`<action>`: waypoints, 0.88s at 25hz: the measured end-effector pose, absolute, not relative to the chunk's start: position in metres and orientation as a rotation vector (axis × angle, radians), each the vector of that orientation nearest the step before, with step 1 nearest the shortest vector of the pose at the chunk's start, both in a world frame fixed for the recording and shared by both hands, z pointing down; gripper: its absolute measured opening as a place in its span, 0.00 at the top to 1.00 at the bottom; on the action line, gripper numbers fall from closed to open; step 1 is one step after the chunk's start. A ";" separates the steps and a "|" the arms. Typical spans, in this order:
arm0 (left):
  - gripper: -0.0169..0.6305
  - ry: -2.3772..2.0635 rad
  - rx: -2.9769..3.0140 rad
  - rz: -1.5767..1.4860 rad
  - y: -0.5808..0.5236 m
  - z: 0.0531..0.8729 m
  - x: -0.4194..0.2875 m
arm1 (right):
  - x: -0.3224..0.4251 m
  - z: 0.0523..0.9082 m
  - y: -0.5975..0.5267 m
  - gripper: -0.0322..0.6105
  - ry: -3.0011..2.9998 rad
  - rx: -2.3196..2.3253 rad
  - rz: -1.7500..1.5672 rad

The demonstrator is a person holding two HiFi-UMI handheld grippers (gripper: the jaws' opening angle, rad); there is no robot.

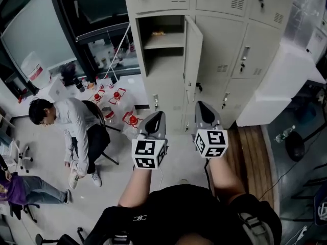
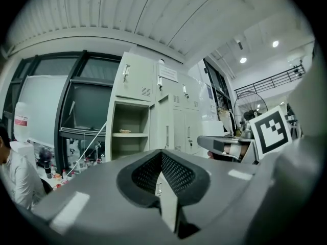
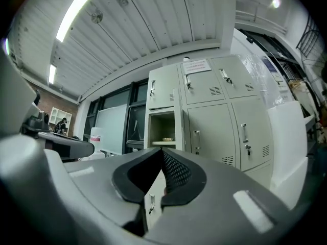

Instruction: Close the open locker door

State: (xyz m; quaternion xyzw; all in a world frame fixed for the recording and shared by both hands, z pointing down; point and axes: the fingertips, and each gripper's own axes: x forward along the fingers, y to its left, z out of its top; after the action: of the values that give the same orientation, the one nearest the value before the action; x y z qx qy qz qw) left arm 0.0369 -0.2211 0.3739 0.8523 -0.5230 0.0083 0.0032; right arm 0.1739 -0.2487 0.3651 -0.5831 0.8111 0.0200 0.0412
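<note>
The fingers of the left gripper (image 1: 158,117) and the right gripper (image 1: 203,108) are pressed together at the tips, and nothing is held. The locker door (image 1: 193,50) is seen standing open ahead, well apart from both.

Head view: from above, steeply down on the locker bank (image 1: 230,50), well apart from it.
Left gripper view: low, tilted up, facing the lockers.
Right gripper view: likewise.
Shared: open compartment (image 1: 163,47), in all three views.
</note>
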 end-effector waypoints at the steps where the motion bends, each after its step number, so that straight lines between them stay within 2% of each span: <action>1: 0.97 -1.645 2.674 0.029 -0.229 0.375 0.039 | 0.175 0.365 -0.257 0.93 2.488 -1.783 0.066; 12: 0.97 -1.611 2.714 0.037 -0.290 0.370 0.040 | 0.173 0.355 -0.303 0.92 2.449 -1.877 0.263; 16: 0.97 -1.603 2.717 0.047 -0.300 0.372 0.035 | 0.170 0.355 -0.325 0.83 2.452 -1.865 0.155; 22: 0.97 -1.605 2.695 0.077 -0.305 0.380 0.022 | 0.175 0.368 -0.357 0.81 2.415 -1.949 0.040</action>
State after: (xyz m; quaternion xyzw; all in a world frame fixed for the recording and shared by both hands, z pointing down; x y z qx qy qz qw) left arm 0.0219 -0.3046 0.3804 0.8589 -0.5115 0.0245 0.0021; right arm 0.1754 -0.3569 0.3677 -0.6279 0.7779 0.0127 0.0189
